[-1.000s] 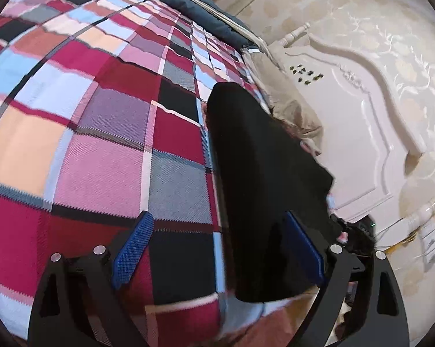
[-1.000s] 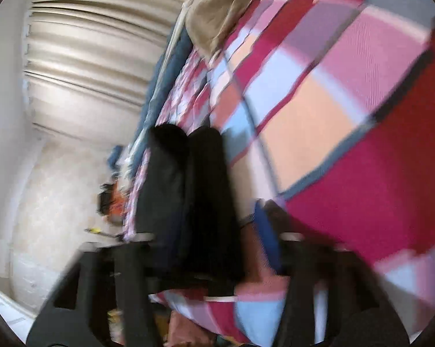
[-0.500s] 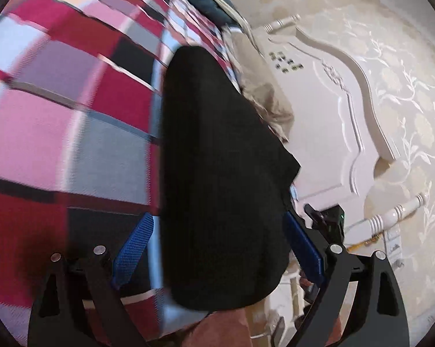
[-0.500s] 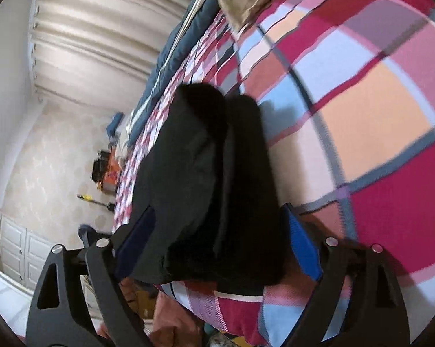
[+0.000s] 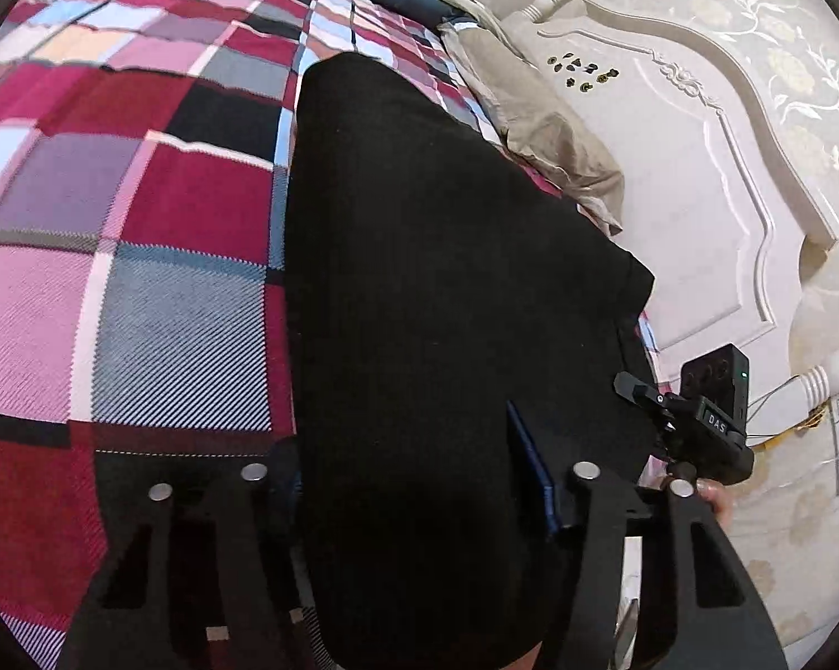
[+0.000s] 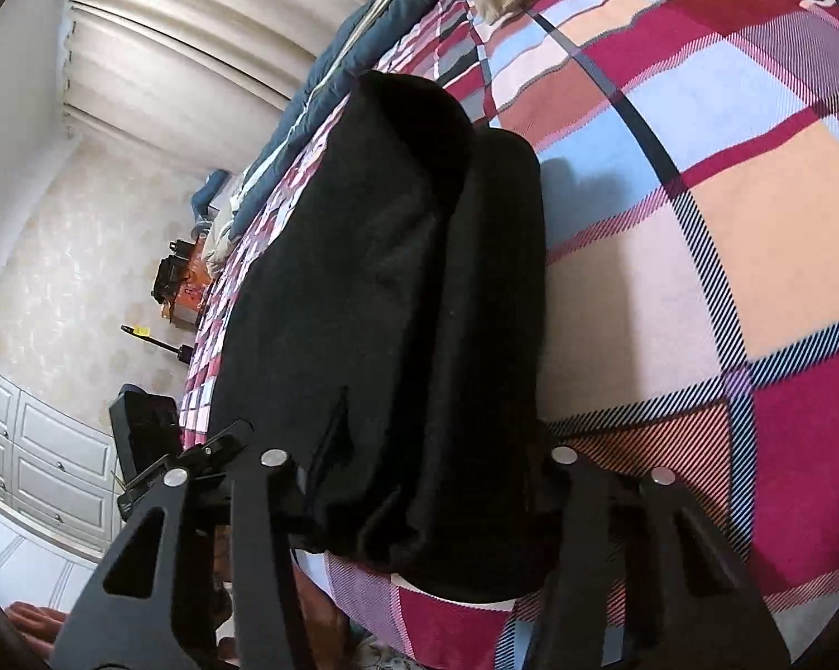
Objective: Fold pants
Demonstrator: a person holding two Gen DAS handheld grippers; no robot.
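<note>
- Currently the black pants (image 5: pixel 436 301) are lying folded lengthwise on the plaid bedspread (image 5: pixel 140 257), along the bed's edge, running from 6 o'clock up toward 12 o'clock in the left wrist view.
- Left gripper (image 5: pixel 419 480) is straddling the near end of the pants; its jaws are closing with the cloth between them. A blue pad (image 5: pixel 531 469) is showing at the 4 o'clock side against the fabric; the other pad is hidden behind the cloth, so I cannot tell whether the grip is firm.
- Right gripper (image 6: pixel 419 480) is likewise straddling the near end of the pants (image 6: pixel 397 301); its jaws are closing with the bundle between them. Its pads are buried in dark fabric, so contact cannot be confirmed.
- In the right wrist view the pants are showing two stacked layers with a lengthwise crease between them, the bedspread (image 6: pixel 698 212) spreading toward 3 o'clock.
- A tan pillow (image 5: pixel 536 128) is sitting at about 1 o'clock from the pants, near the white carved headboard (image 5: pixel 698 178).
- A black device (image 5: pixel 709 413) is appearing at 3 o'clock, just beside the left gripper's outer finger.
- Pleated curtains (image 6: pixel 173 56) are hanging at 11 o'clock in the right wrist view; white cabinet drawers (image 6: pixel 34 458) are standing at 8 o'clock.
</note>
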